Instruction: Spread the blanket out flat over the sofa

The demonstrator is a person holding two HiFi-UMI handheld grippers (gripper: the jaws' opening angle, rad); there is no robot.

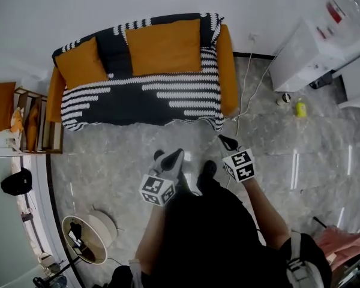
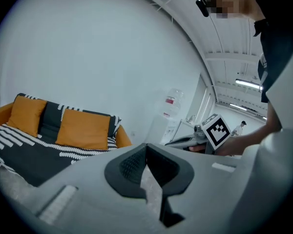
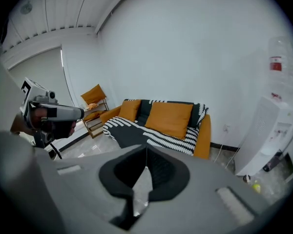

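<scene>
We judge the job done: the striped blanket (image 1: 144,98) lies flat across the orange sofa's (image 1: 228,71) seat and backrest. Our left gripper (image 1: 179,154) and right gripper (image 1: 223,140) are both closed, empty and well apart from it.

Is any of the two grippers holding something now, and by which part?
Nothing is held. The left gripper and the right gripper are both shut with nothing between their jaws; the blanket lies on the sofa, apart from both.

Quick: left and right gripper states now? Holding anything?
Left gripper: closed, holding nothing.
Right gripper: closed, holding nothing.
</scene>
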